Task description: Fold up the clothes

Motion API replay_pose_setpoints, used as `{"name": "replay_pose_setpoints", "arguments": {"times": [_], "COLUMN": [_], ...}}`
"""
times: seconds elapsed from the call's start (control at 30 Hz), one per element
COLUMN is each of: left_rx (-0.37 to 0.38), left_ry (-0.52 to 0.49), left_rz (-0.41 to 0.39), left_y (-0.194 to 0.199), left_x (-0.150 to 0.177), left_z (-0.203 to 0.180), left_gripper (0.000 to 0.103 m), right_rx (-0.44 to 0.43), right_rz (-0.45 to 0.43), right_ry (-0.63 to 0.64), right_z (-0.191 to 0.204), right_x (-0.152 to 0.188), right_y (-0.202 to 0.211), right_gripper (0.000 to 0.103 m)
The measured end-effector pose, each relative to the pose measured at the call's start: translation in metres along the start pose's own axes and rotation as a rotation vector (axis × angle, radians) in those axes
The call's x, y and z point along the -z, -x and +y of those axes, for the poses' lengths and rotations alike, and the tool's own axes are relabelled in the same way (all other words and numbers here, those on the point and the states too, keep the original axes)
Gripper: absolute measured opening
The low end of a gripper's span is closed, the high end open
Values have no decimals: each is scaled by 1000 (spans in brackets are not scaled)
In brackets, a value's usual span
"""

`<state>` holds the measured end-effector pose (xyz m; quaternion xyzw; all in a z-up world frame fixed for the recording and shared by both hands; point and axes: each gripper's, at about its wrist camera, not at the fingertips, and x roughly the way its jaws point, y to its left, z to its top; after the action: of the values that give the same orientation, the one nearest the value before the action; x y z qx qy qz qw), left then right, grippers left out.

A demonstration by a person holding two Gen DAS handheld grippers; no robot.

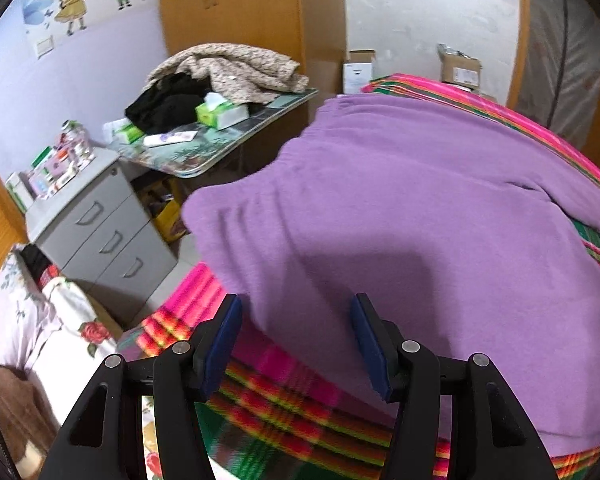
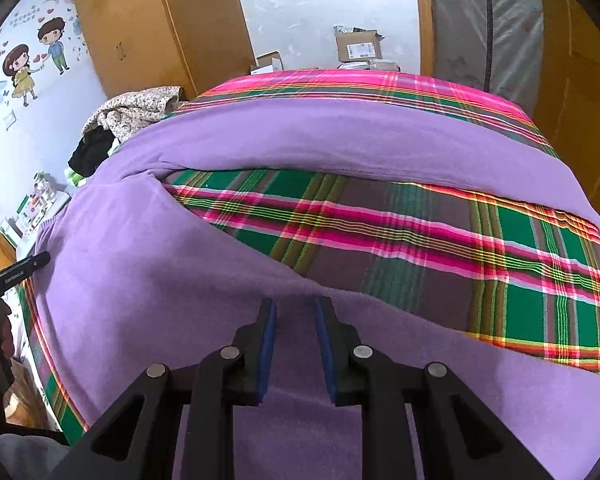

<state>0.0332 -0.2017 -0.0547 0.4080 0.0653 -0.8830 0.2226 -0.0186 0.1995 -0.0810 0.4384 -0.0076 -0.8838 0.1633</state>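
A purple fleece garment (image 1: 400,208) lies spread on a bed with a pink and green plaid sheet (image 1: 284,404). My left gripper (image 1: 296,304) hovers open over the garment's near left edge, with nothing pinched between its blue pads. In the right wrist view the garment (image 2: 148,280) splits into two long parts, with the plaid sheet (image 2: 420,232) showing between them. My right gripper (image 2: 296,308) is shut on a fold of the near part, and purple cloth fills the narrow gap between its pads. The left gripper (image 2: 36,260) shows at that view's left edge, beside the garment's side.
Left of the bed stand a grey drawer cabinet (image 1: 100,232) and a folding table (image 1: 220,152) with piled clothes and a tissue box (image 1: 222,114). A floral quilt (image 1: 40,320) lies at the near left. A wooden wardrobe (image 2: 148,32) and cardboard boxes (image 2: 358,46) stand beyond the bed.
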Motion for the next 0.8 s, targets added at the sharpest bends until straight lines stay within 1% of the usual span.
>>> {"name": "replay_pose_setpoints", "arguments": {"times": [0.1,0.23,0.4,0.47,0.6,0.8], "left_rx": [-23,-40,-55,-75,-84,-74], "left_ry": [1,-15,-36,-33,-16,-5], "left_rz": [-15,-58,-94,-84,-35,-19], "left_y": [4,10,5,-3,-22,-29], "left_x": [-6,-17,-30,-33,-30,-30], "left_z": [-1,-8,-15,-15,-8,-2], "left_gripper": [59,59,59,59,59,59], "right_rx": [10,9,8,6,6,10], "right_rz": [-5,-27,-21,-19,-12,2], "right_ry": [3,5,2,3,10,7], "right_z": [-1,-2,-2,-1,1,1], "right_x": [-1,-5,-7,-7,-8,-10], "right_y": [3,9,7,6,5,-1], "right_gripper": [21,21,21,21,21,21]}}
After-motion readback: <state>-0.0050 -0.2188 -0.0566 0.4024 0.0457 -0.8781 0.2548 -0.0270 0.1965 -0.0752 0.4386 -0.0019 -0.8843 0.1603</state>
